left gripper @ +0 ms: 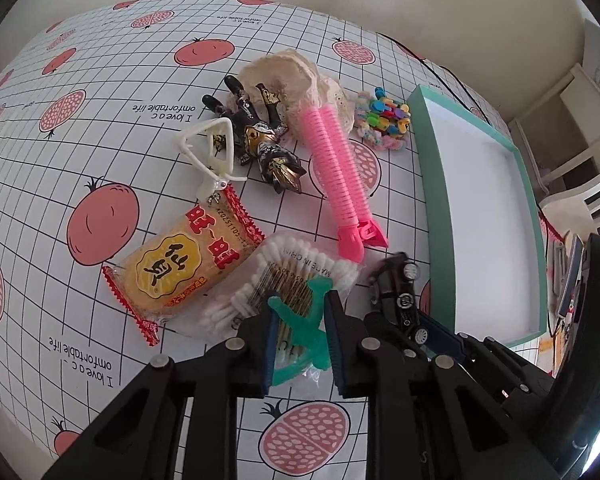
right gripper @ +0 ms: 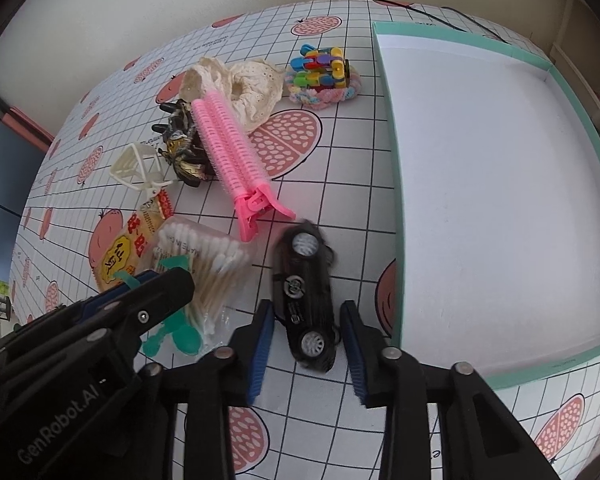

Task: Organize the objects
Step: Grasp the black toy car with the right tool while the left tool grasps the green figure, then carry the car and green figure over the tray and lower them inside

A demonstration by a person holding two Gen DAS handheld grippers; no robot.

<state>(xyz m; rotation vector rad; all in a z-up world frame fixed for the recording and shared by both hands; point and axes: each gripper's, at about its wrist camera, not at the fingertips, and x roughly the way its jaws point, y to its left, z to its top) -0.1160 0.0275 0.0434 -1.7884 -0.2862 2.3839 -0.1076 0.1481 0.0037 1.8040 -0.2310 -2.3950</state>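
Teal plastic shows between the spread fingers of the left gripper (left gripper: pixel 300 332): a small green figure (left gripper: pixel 300 320) lying on a clear pack of cotton swabs (left gripper: pixel 288 276), the blue pads on either side of it, whether touching it I cannot tell. The right gripper (right gripper: pixel 306 344) also stands apart, its jaws flanking a black toy car (right gripper: pixel 306 296) that lies on its side, wheels showing; the car looks blurred, and there is a gap at each pad. Everything rests on a white grid tablecloth (left gripper: pixel 80 140) printed with red fruit. In the left wrist view, a yellow rice cracker packet (left gripper: pixel 180 264) sits at nine o'clock from the swabs, touching them. A pink comb-like hair clip (left gripper: pixel 340 176) runs toward twelve o'clock, ending on a cream lace cloth (left gripper: pixel 292 76). A black and gold action figure (left gripper: pixel 260 136) and a white plastic clip (left gripper: pixel 212 152) lie at eleven o'clock. A cluster of colourful beads (left gripper: pixel 384 120) sits at one o'clock, beside a shallow mint-rimmed tray (left gripper: pixel 424 148) at three o'clock.
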